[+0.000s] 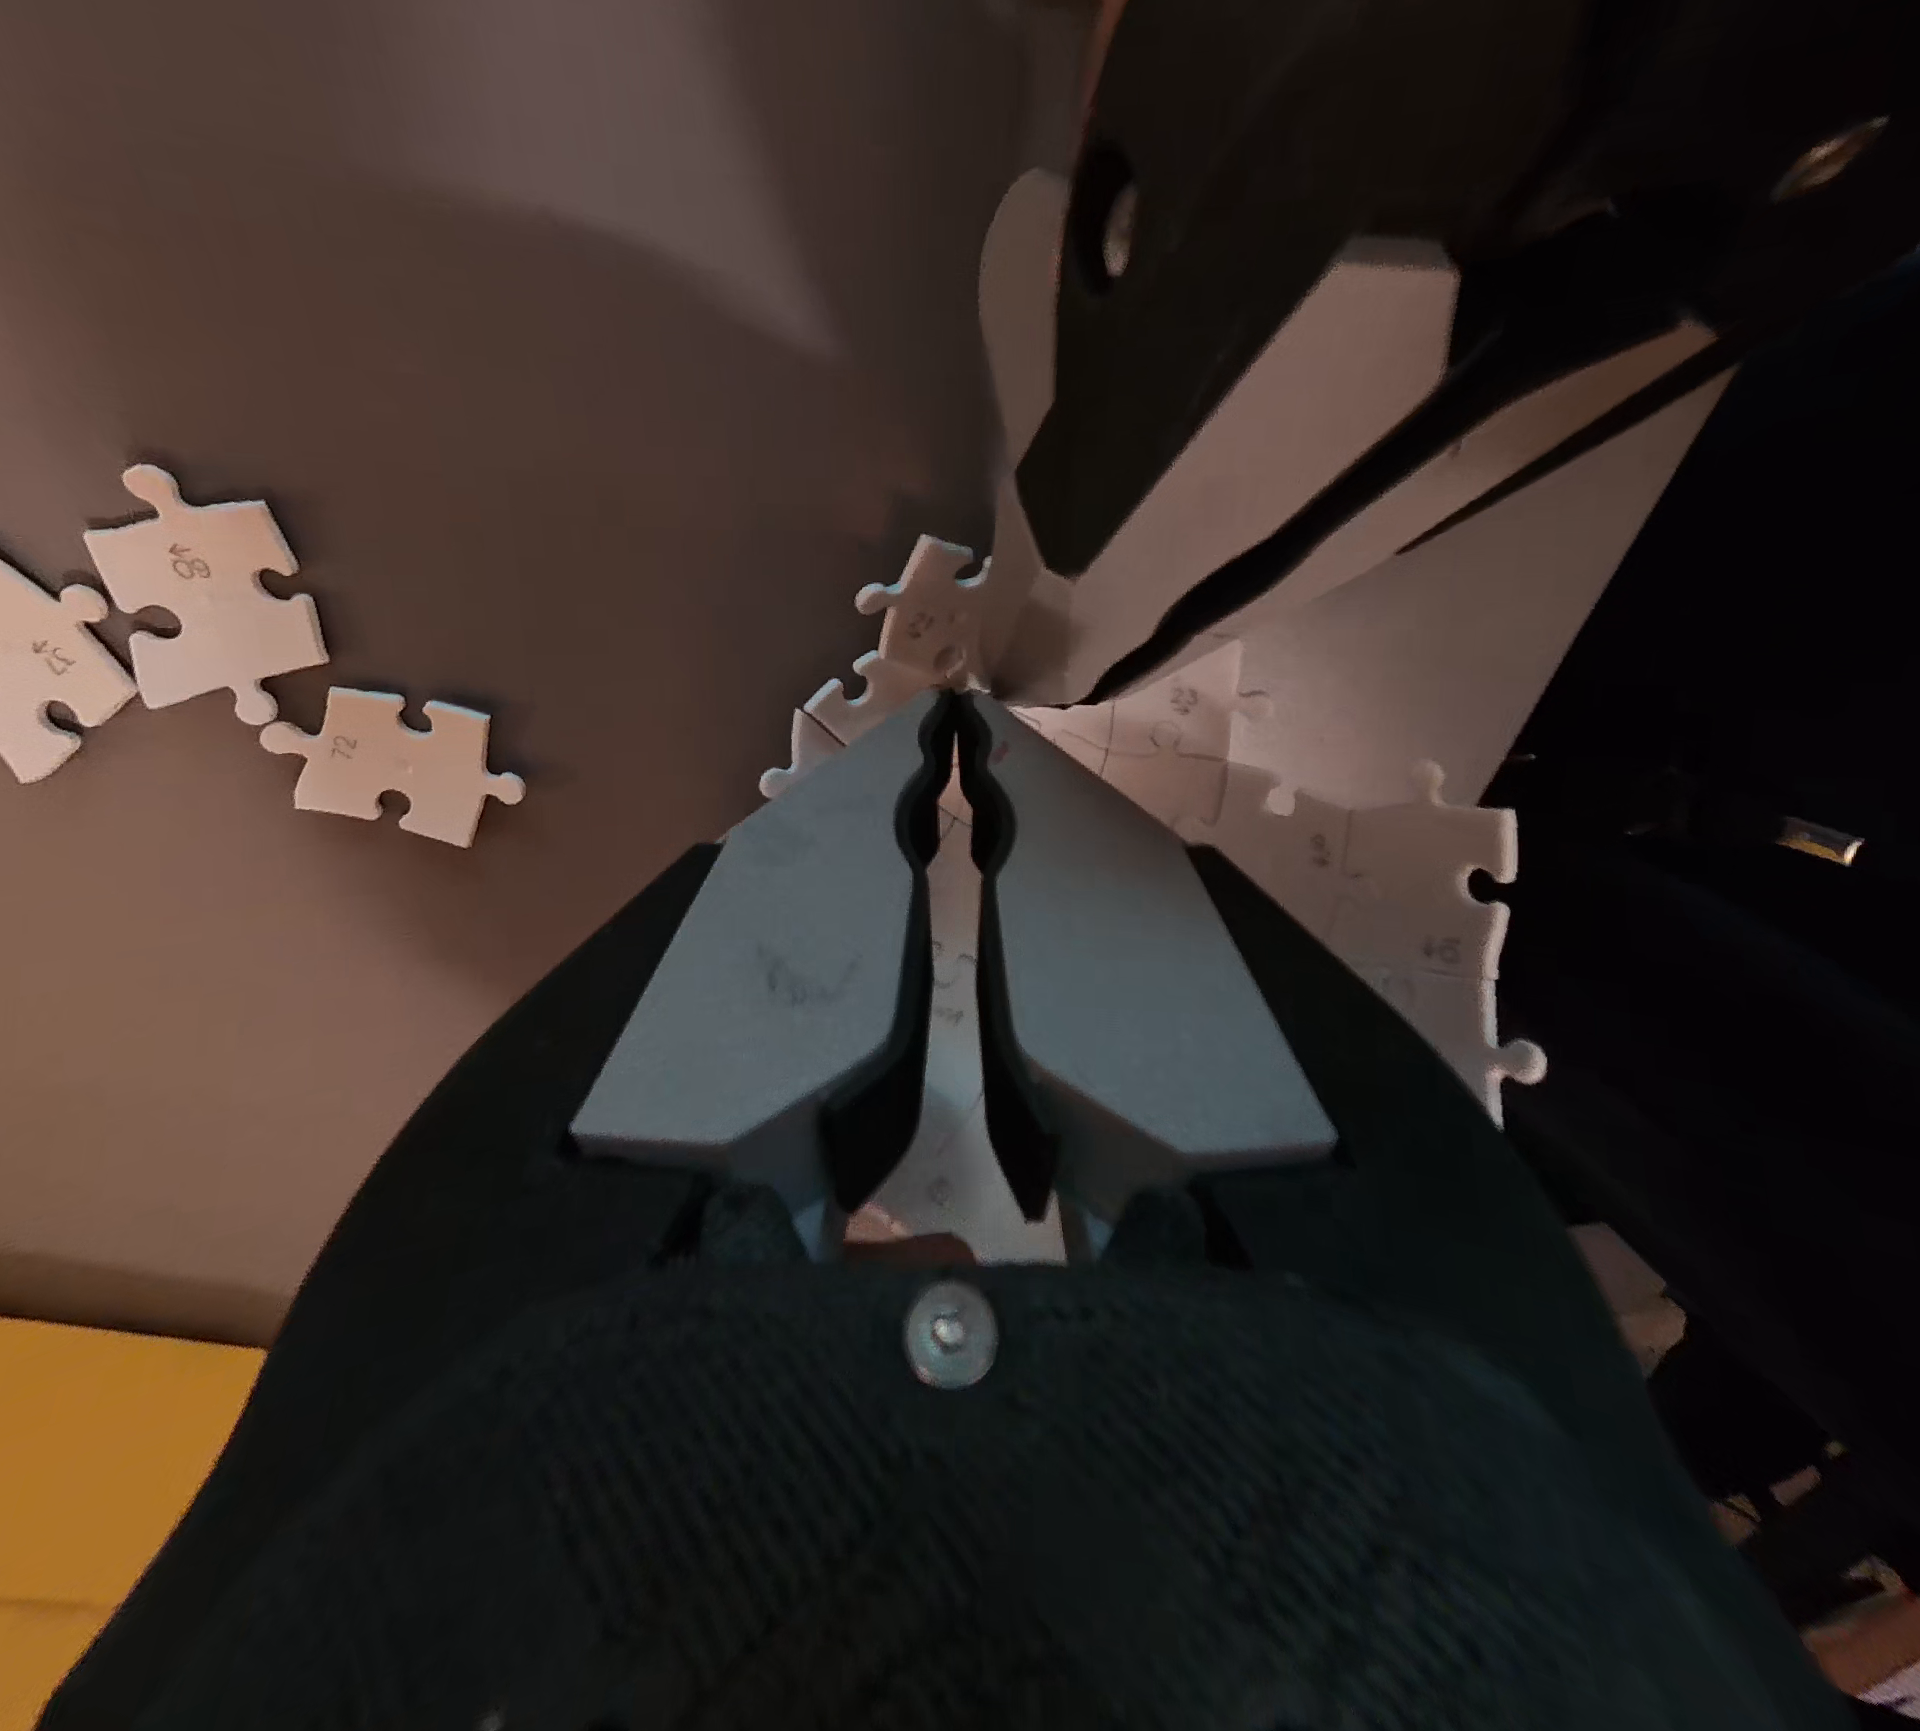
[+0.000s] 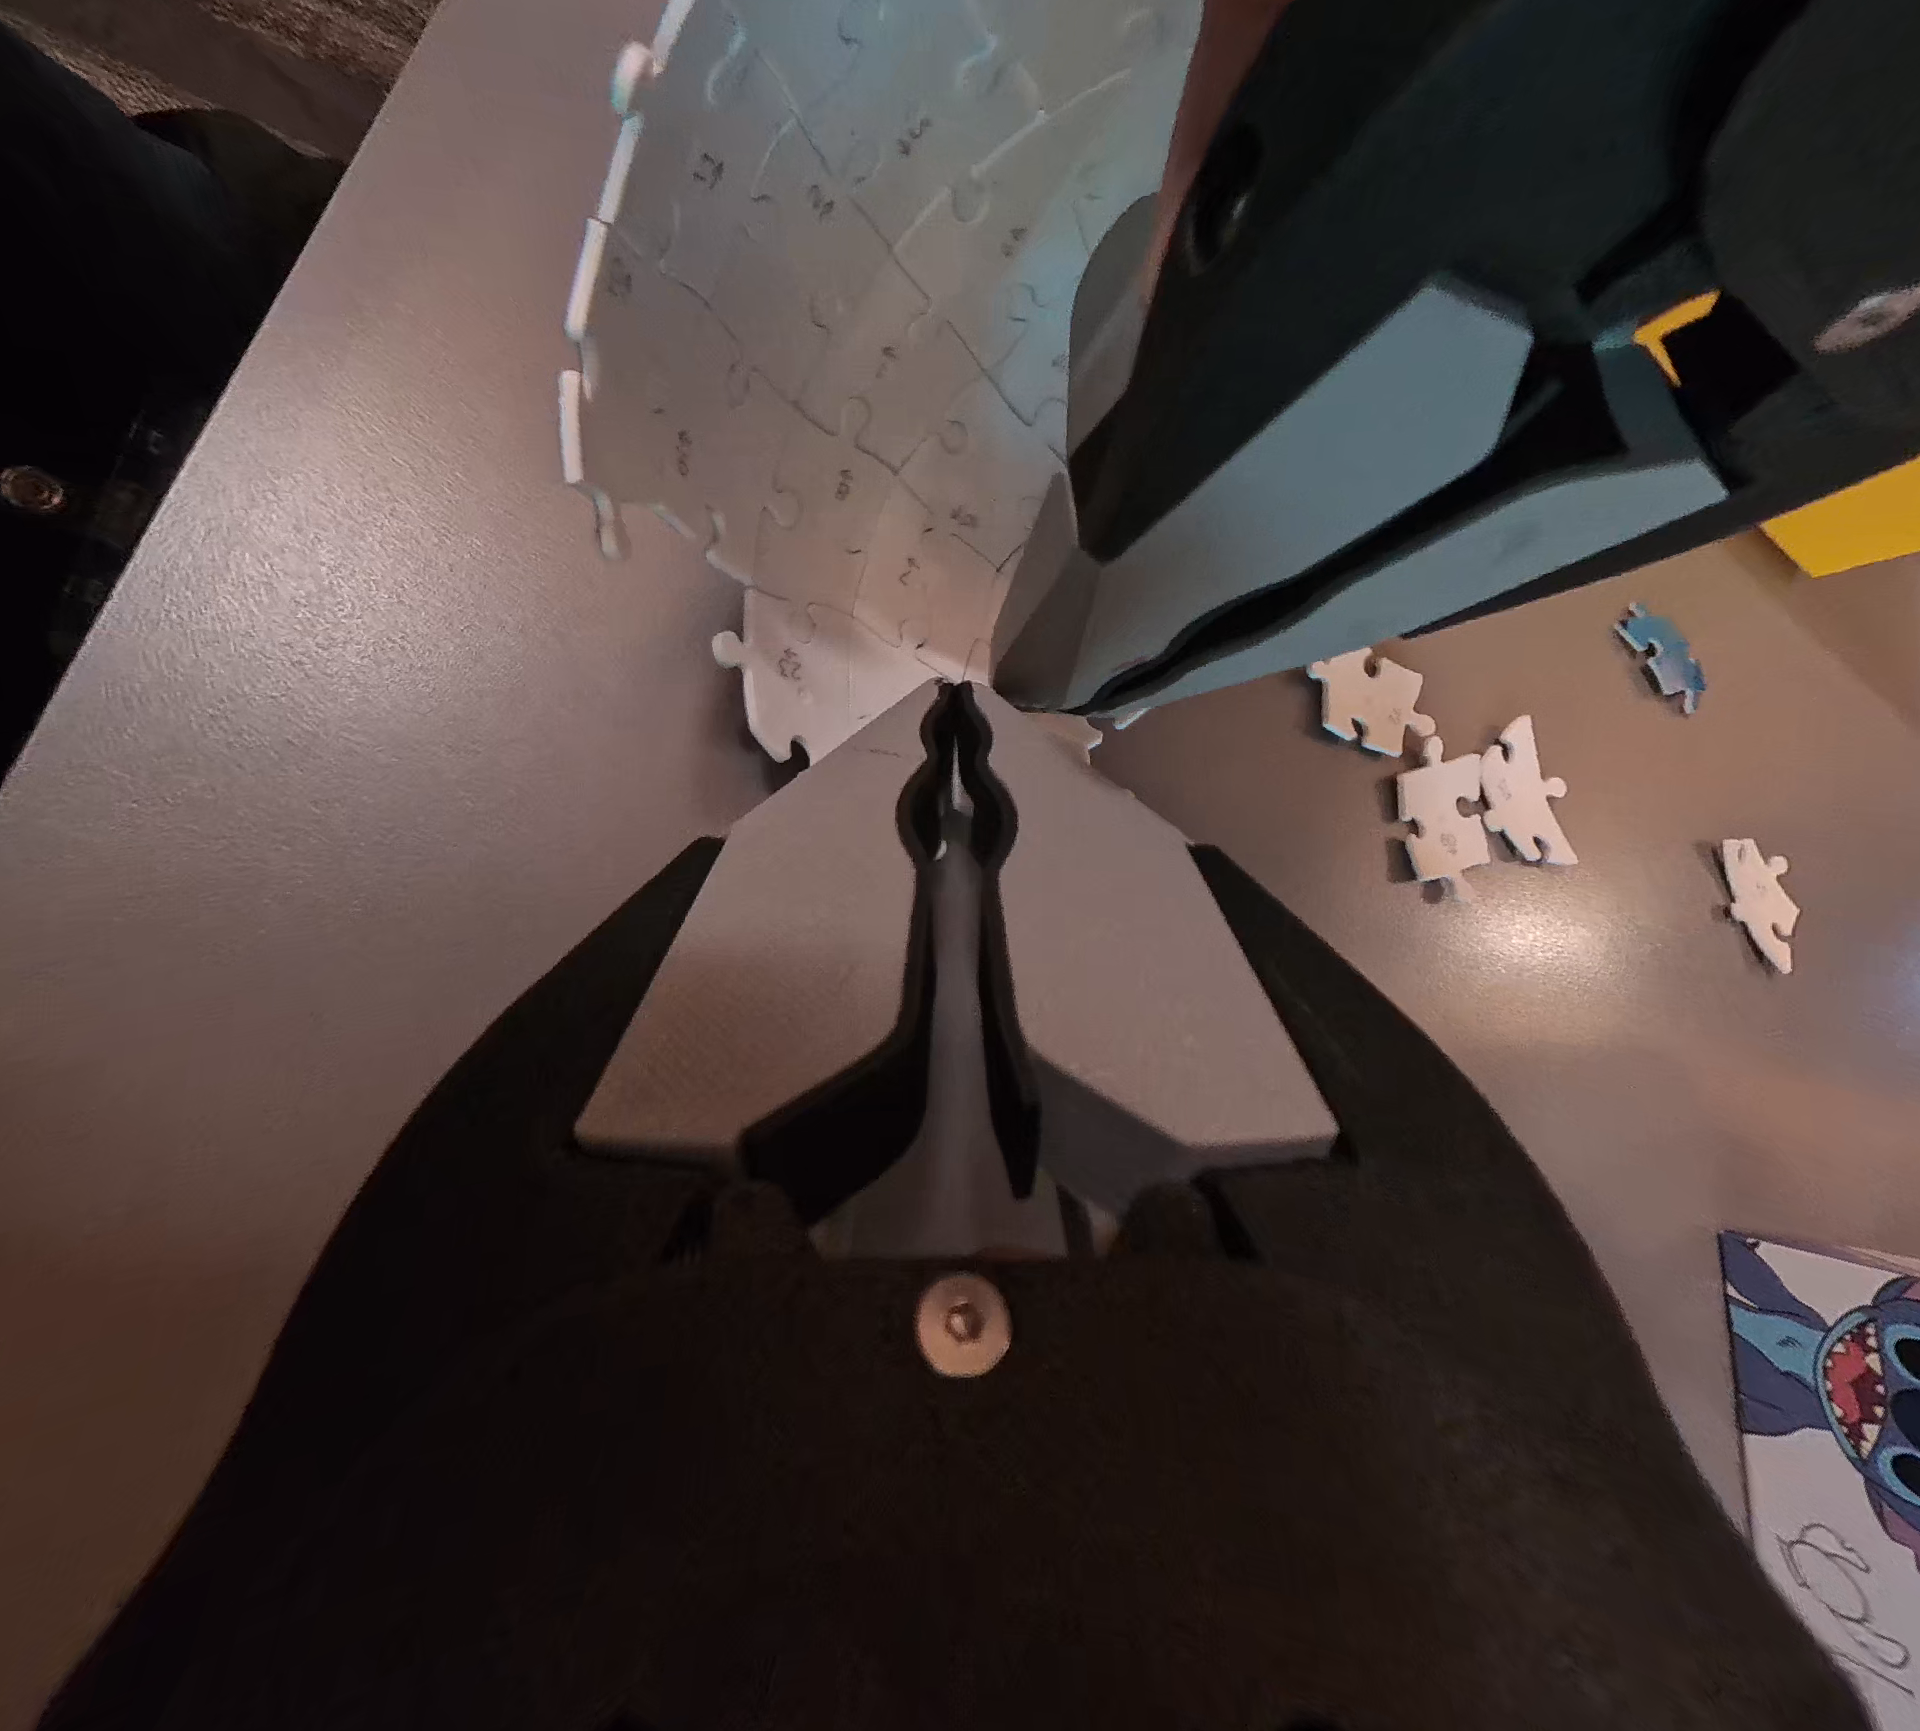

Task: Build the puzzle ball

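Note:
The half-built puzzle ball is a curved white shell of joined pieces (image 2: 831, 279), with its numbered inner side showing. It also shows in the left wrist view (image 1: 1351, 850). My left gripper (image 1: 956, 699) is shut at the shell's rim, beside a jutting piece (image 1: 925, 621). My right gripper (image 2: 956, 694) is shut on the rim too, with a thin white edge showing between its fingers. The two grippers' tips almost touch. The right gripper comes in from the upper right in the left wrist view (image 1: 1081, 694). The left gripper does the same in the right wrist view (image 2: 1101, 705).
Loose white pieces lie on the grey table (image 2: 312, 642): three to the left (image 1: 208, 601) and several to the right (image 2: 1475, 798), one blue side up (image 2: 1662, 653). A cartoon picture sheet (image 2: 1839, 1421) lies at the lower right. A yellow object (image 2: 1839, 528) sits at the right. The tips of both grippers are at nearly the same place.

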Demonstrator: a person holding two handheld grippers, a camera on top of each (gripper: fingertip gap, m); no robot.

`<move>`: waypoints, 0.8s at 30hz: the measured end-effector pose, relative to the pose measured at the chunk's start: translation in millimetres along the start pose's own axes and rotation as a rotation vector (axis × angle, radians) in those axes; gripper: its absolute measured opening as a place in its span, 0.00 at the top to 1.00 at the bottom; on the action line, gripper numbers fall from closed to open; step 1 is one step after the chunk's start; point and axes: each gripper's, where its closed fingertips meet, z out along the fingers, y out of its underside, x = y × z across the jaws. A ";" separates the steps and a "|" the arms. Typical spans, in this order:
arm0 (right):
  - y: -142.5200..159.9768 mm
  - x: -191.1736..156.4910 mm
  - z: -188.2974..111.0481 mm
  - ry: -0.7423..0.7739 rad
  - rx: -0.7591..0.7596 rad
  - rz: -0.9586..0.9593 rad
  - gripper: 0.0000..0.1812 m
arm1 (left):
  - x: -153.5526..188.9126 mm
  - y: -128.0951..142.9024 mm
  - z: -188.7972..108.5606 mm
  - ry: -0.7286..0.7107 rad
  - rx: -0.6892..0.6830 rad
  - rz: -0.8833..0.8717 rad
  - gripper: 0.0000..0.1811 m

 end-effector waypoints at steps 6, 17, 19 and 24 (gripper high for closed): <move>1.5 2.1 -2.0 0.025 -0.004 -0.015 1.00 | -0.4 0.3 1.0 -0.022 -0.040 0.013 1.00; 6.4 20.4 -13.7 0.049 0.000 0.153 1.00 | 1.7 -4.1 1.7 -0.009 -0.013 0.018 1.00; 8.5 19.1 -10.9 0.044 -0.022 0.150 1.00 | 1.8 -4.2 1.7 -0.001 -0.008 0.013 1.00; 12.8 18.1 -6.6 0.041 -0.054 0.145 1.00 | 1.6 -4.5 1.8 0.020 -0.008 0.006 1.00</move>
